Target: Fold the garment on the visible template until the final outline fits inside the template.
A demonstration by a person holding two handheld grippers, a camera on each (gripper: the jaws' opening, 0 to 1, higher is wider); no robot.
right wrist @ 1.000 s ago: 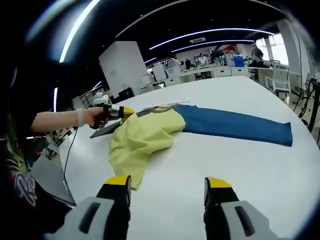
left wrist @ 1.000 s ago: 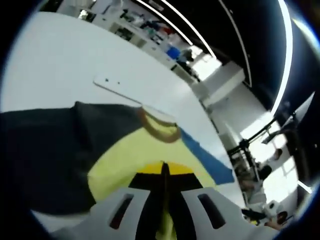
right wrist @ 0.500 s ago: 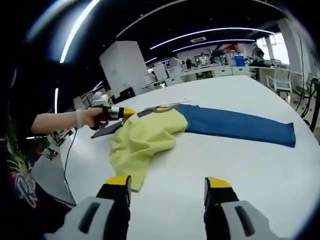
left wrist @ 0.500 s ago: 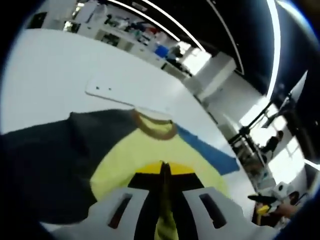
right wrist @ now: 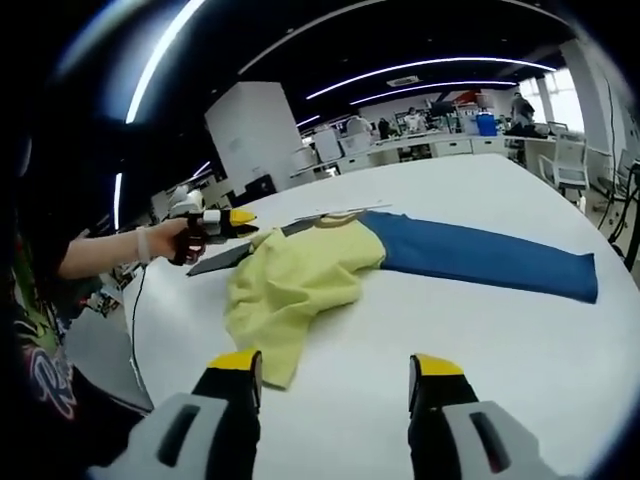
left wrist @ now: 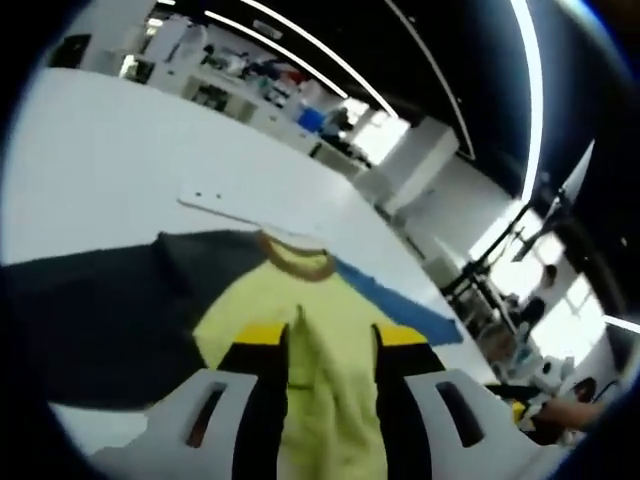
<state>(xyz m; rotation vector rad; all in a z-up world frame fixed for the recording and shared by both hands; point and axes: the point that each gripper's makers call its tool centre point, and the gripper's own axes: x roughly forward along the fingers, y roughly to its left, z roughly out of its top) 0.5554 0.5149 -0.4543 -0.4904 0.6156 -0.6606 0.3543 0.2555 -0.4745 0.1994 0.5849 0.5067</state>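
Note:
The garment has a yellow body (right wrist: 290, 290) with a brown collar (left wrist: 293, 262) and a long blue sleeve (right wrist: 480, 255). It lies bunched on the white table (right wrist: 520, 340), partly over a dark flat sheet (left wrist: 90, 320). In the left gripper view my left gripper (left wrist: 330, 335) is open, with the yellow cloth (left wrist: 325, 390) lying loose between and under its jaws. The right gripper view shows that left gripper (right wrist: 225, 220) in a hand, just left of the cloth. My right gripper (right wrist: 335, 365) is open and holds nothing, well short of the garment's near hem.
A thin white board (left wrist: 225, 205) with small holes lies flat beyond the collar. The person's forearm (right wrist: 105, 250) reaches in from the left. Desks, chairs and shelves stand far behind the table (left wrist: 100, 130).
My left gripper has opened and let go of the yellow cloth, drawing back a little to the left. The garment has settled flatter. The right gripper has not moved.

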